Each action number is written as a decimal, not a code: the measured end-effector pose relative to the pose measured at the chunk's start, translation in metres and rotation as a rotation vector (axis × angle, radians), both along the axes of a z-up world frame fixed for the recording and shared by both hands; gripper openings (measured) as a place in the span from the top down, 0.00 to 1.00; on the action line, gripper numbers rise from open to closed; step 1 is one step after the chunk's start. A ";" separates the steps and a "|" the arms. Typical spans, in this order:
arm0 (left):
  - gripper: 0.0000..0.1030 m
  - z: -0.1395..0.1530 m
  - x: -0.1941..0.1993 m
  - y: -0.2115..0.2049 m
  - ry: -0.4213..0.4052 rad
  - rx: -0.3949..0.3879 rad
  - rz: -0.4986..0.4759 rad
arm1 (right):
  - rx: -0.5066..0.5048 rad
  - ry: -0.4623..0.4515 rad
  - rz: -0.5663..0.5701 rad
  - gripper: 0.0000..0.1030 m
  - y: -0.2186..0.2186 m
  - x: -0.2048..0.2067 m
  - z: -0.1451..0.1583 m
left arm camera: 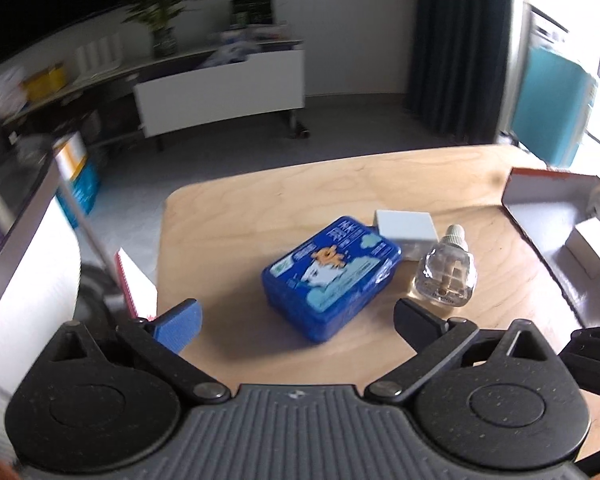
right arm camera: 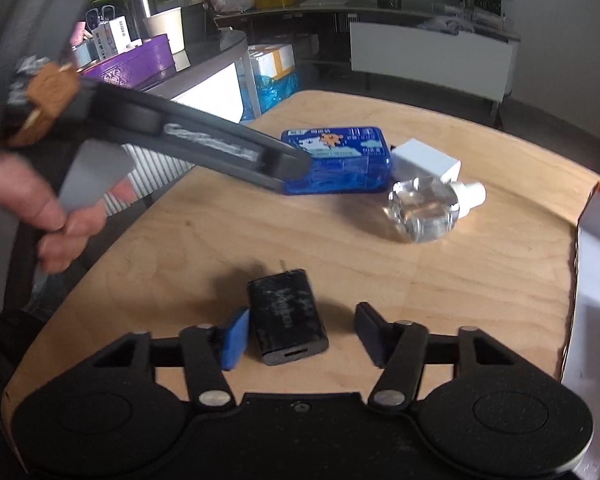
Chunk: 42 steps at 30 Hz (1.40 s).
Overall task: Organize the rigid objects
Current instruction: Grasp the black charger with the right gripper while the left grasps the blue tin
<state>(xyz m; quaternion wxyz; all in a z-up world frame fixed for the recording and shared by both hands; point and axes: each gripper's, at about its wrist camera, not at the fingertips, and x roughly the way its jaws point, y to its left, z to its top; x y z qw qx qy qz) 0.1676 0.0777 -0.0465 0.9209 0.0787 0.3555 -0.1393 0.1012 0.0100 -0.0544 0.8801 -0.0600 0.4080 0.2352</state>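
Observation:
A blue tin with a cartoon lid lies on the wooden table. Behind it sit a white adapter block and a clear glass bottle with a white cap. My left gripper is open, its fingers on either side of the tin's near end, apart from it. In the right wrist view the tin, white block and bottle lie further back. My right gripper is open around a black charger, with the blue pad next to its left side.
An open cardboard box with a red-orange rim stands at the table's right edge, holding a small white box; it also shows in the right wrist view. The left gripper's body and the hand holding it reach across the right view.

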 end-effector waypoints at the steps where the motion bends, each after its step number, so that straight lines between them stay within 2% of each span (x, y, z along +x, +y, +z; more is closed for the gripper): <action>1: 0.00 -0.003 0.006 -0.002 0.003 0.007 -0.028 | -0.013 -0.014 0.008 0.53 0.002 0.001 0.000; 2: 0.00 -0.006 0.012 -0.004 0.007 0.012 -0.055 | -0.020 -0.024 0.011 0.58 0.003 0.001 -0.001; 9: 0.00 -0.027 0.037 -0.020 0.000 0.133 -0.211 | -0.021 -0.031 -0.087 0.58 -0.019 0.001 -0.002; 14: 0.00 -0.031 0.048 -0.022 -0.020 0.138 -0.263 | -0.020 -0.027 -0.108 0.58 -0.032 -0.001 -0.001; 15: 0.02 -0.033 0.051 -0.023 -0.013 0.138 -0.271 | -0.019 -0.027 -0.115 0.58 -0.033 -0.001 -0.001; 17: 0.22 -0.033 0.053 -0.020 0.007 0.091 -0.272 | -0.022 -0.029 -0.129 0.58 -0.035 -0.003 -0.001; 20: 0.39 -0.032 0.044 -0.017 0.018 0.067 -0.250 | -0.024 -0.001 -0.164 0.58 -0.038 -0.001 0.004; 30: 0.40 -0.024 -0.022 -0.005 0.058 0.039 0.002 | -0.040 -0.023 -0.220 0.57 -0.038 -0.005 0.002; 31: 0.39 -0.023 -0.030 -0.005 0.059 0.049 0.022 | -0.042 -0.021 -0.230 0.57 -0.037 -0.005 0.002; 32: 0.39 -0.022 -0.035 -0.006 0.056 0.058 0.044 | -0.039 -0.021 -0.236 0.52 -0.037 -0.005 0.001; 34: 0.39 -0.022 -0.048 -0.004 0.056 0.046 0.101 | -0.041 -0.030 -0.243 0.50 -0.037 -0.004 0.000; 35: 0.39 -0.023 -0.055 -0.003 0.050 0.029 0.114 | -0.040 -0.031 -0.245 0.51 -0.037 -0.003 -0.001; 36: 0.39 -0.023 -0.061 -0.004 0.042 0.023 0.129 | -0.039 -0.033 -0.246 0.58 -0.036 -0.003 -0.001; 42: 0.40 -0.011 -0.082 -0.011 0.019 -0.043 0.186 | -0.012 -0.067 -0.277 0.58 -0.039 -0.015 0.008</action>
